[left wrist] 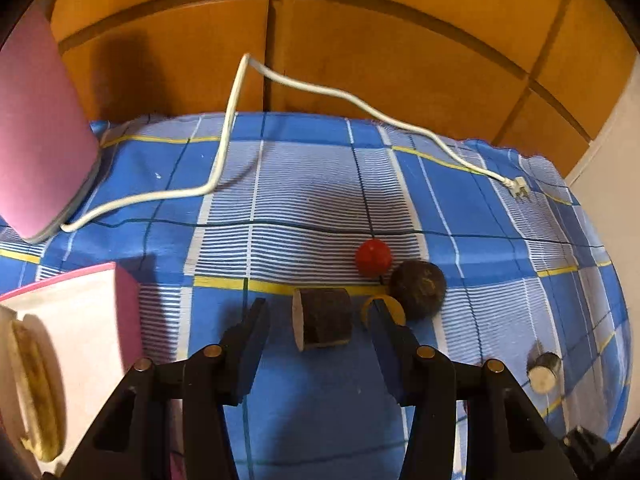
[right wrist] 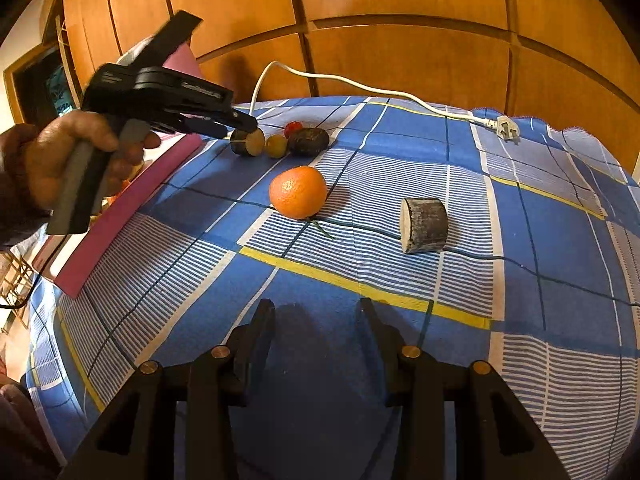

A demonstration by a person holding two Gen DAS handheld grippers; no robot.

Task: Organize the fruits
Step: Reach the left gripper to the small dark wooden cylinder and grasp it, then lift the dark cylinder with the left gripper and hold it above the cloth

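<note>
A blue checked cloth (right wrist: 540, 220) covers the bench, a pink box (left wrist: 80, 320) at its left edge. An orange (right wrist: 298, 192) sits mid-cloth, a log slice (right wrist: 424, 225) to its right. The left gripper (left wrist: 320, 312), jaws apart, straddles a second slice (left wrist: 323, 322) without pressing it, beside a dark fruit (left wrist: 418, 289), a yellow one (right wrist: 276, 146) and a red one (left wrist: 373, 257). The right gripper (right wrist: 318, 308) hovers part-open, empty.

Blue checked cloth (right wrist: 540, 208), orange fruit (right wrist: 298, 192), red ball (left wrist: 373, 257).

right gripper (right wrist: 318, 308): empty, jaws apart | orange (right wrist: 298, 192): on cloth (right wrist: 540, 216) | left gripper (right wrist: 250, 128): at wood piece (right wrist: 248, 142)
</note>
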